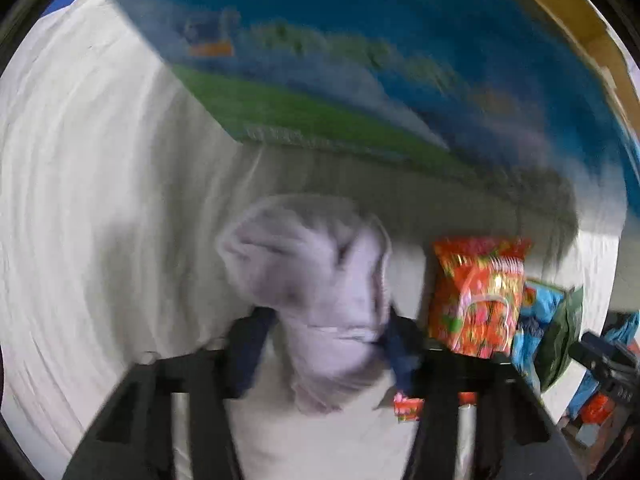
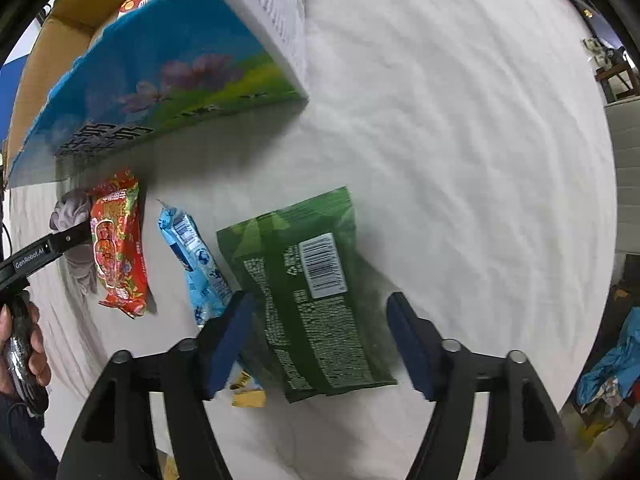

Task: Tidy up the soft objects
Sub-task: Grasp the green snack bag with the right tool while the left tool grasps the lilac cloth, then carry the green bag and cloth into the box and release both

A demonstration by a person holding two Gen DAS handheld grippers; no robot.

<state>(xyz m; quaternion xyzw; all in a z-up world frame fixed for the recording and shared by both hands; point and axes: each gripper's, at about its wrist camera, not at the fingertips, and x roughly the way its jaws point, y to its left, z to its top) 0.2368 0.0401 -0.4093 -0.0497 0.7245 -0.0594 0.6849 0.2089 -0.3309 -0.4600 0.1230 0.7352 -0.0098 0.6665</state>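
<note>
Gripping a bunched pale lilac cloth (image 1: 320, 280), the left hand-held gripper (image 1: 324, 340) pinches the soft fabric between its blue pads, holding it above a white sheet (image 1: 80, 200). The cloth looks light and floppy, so a pinch through the thickest fold should hold best. The right hand-held gripper (image 2: 320, 336) hangs open, its jaws straddling a green snack packet (image 2: 308, 292) lying flat on the sheet. That packet looks light, crinkly and slippery; squeezing across its narrow width seems safest. Beside it lie a blue packet (image 2: 196, 260) and a red packet (image 2: 118, 244). Beyond them stands a colourful cardboard box (image 2: 160, 76).
</note>
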